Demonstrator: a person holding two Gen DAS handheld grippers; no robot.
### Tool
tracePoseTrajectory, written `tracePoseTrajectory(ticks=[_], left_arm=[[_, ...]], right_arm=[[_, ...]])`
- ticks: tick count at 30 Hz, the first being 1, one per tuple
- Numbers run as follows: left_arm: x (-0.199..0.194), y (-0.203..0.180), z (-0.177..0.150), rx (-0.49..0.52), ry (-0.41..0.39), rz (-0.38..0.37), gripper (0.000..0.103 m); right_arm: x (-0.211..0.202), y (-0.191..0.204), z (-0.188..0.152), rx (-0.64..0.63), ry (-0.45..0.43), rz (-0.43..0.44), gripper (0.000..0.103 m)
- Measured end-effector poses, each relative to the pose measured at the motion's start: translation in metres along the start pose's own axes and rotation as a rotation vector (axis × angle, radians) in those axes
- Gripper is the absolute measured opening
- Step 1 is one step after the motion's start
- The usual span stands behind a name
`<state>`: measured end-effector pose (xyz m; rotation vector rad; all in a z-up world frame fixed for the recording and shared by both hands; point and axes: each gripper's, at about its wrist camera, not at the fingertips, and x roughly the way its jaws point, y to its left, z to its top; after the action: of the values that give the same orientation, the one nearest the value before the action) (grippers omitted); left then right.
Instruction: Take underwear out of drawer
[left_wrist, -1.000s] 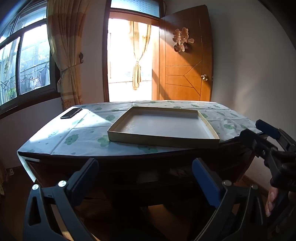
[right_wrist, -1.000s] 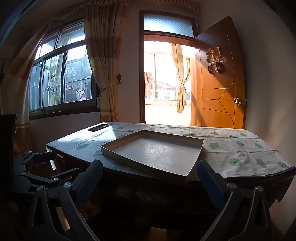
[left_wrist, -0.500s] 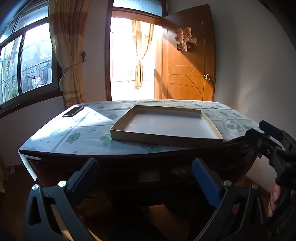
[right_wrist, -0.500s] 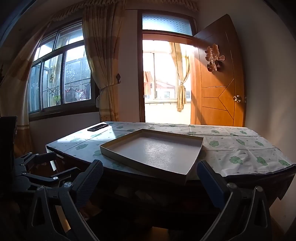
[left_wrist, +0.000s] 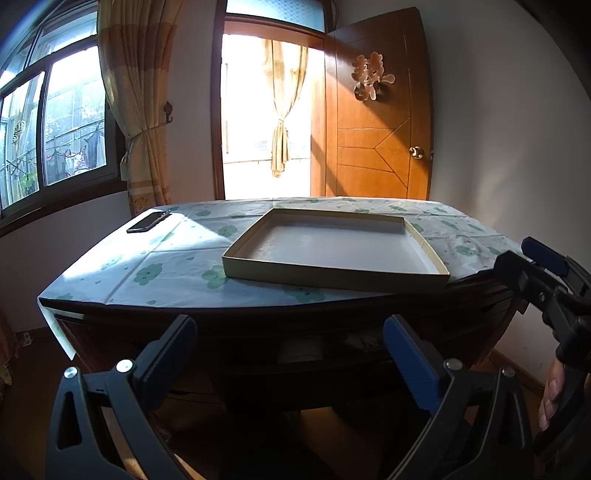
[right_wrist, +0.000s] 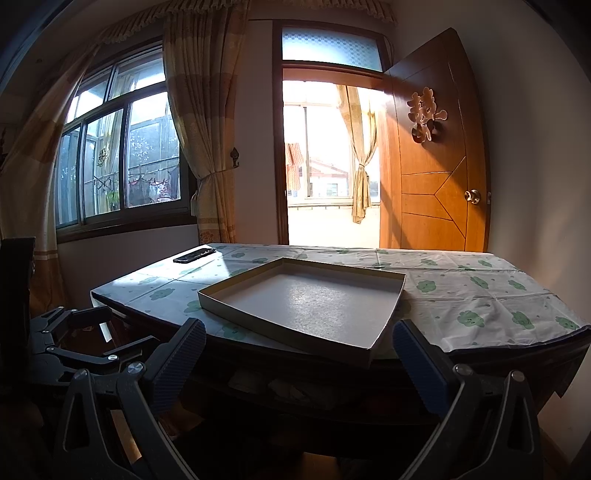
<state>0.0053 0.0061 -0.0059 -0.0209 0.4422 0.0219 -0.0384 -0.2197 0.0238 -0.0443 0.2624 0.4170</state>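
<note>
- Wooden table (left_wrist: 258, 325) fills the middle of both views; a pale cloth with green cloud prints (left_wrist: 177, 258) covers its top.
- Shallow cardboard tray (left_wrist: 369, 275), empty, lies on the cloth near the front edge; from the right wrist one corner overhangs that edge at 6 o'clock (right_wrist: 365, 354).
- Dark phone (left_wrist: 148, 222) lies at 10 o'clock of the tray, well apart from it, by the far left corner.
- Left gripper (left_wrist: 288, 354) hangs low before the table front, its blue-padded fingers spread wide with nothing between them.
- Right gripper (right_wrist: 299, 358) is likewise wide apart and empty; from the left wrist it shows at 3 o'clock, with fingers of a hand (left_wrist: 550, 398) on its handle.
- Drawer zone under the tabletop (left_wrist: 303, 350) lies in deep shadow; pale folded shapes show there, but whether they are the underwear cannot be told.
- Background: curtained window (right_wrist: 122, 166) at 9 o'clock, open doorway at 12, wooden door (right_wrist: 436, 158) swung inward at 1 o'clock.
</note>
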Motion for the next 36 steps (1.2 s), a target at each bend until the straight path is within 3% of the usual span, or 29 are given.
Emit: tracePoseTrajectory(ticks=[36], left_arm=[[0.0024,0.0034,-0.0016,0.001,0.002,0.001,0.103]], right_arm=[[0.0004,-0.0046,-0.0047,0.022,0.001,0.001,0.103]])
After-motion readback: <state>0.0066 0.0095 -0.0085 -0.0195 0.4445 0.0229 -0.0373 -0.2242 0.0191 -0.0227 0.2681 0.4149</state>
